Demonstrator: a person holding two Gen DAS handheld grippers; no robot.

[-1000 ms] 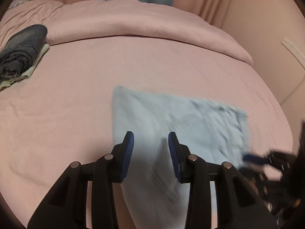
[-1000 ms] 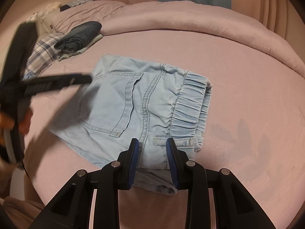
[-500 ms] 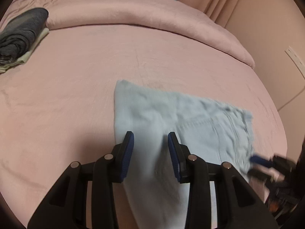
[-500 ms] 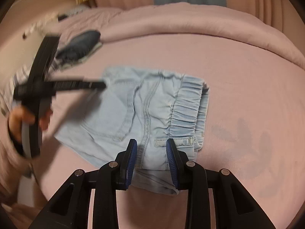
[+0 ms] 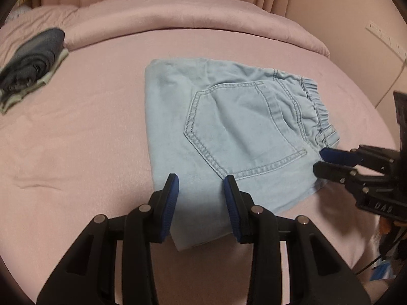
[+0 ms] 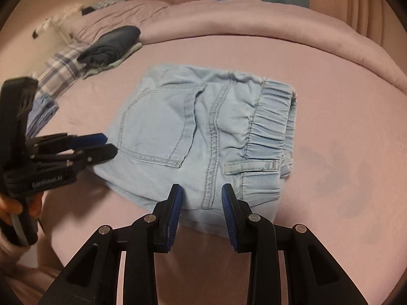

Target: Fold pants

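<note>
Both wrist views angled down, close over pants (image 5: pixel 229 132) (image 6: pixel 203 137), shared.

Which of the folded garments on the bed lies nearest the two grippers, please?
The light blue denim pants, lying just ahead of both grippers; the dark folded garment sits far back by the duvet.

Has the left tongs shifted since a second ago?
Yes. In the right wrist view the left tongs dropped toward the pants' near-left corner, away from the dark folded pile.

My left tool (image 5: pixel 201 198) has swung across the folded light-blue denim pants (image 5: pixel 229 137), so their back pocket now sits at one o'clock of my tips. In my right view, that left tool (image 6: pixel 106 145) has dropped toward nine o'clock, beside the pants' left edge.
</note>
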